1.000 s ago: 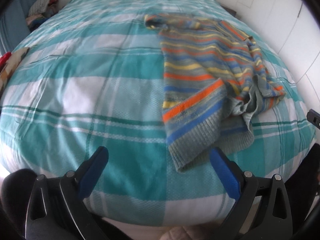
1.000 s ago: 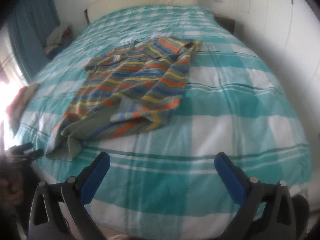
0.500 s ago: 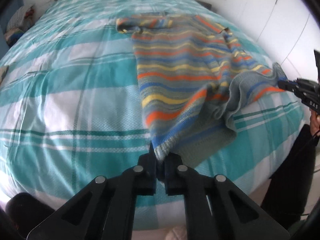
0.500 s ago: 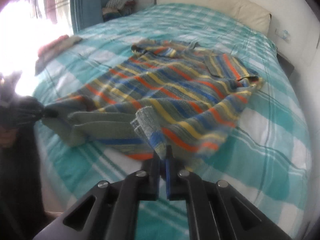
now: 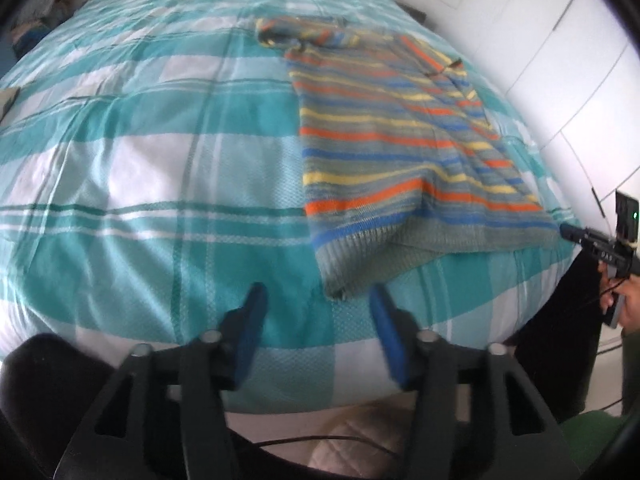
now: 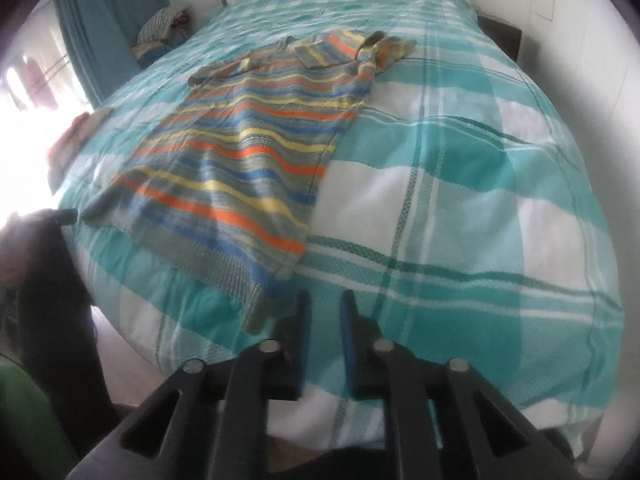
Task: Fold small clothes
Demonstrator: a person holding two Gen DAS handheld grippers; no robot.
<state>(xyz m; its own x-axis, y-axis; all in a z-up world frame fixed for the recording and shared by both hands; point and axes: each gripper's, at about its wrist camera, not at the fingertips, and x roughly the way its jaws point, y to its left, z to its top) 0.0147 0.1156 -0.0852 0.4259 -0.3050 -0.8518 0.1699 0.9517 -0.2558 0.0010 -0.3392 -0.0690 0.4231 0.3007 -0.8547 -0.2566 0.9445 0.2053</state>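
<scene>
Sweater (image 5: 392, 160) lies flat on checked bedspread (image 5: 160, 168), nothing covering it.

bedspread (image 5: 152, 184) left of striped sweater (image 5: 392, 140): wide bare stretch, open to pass | bedspread (image 6: 480, 168) right of sweater (image 6: 248, 160): bare to the far edge | far left corner: clothes pile (image 6: 160, 28) beside blue curtain (image 6: 108, 20) | right side: white wall (image 5: 552, 40) close along the bed
</scene>
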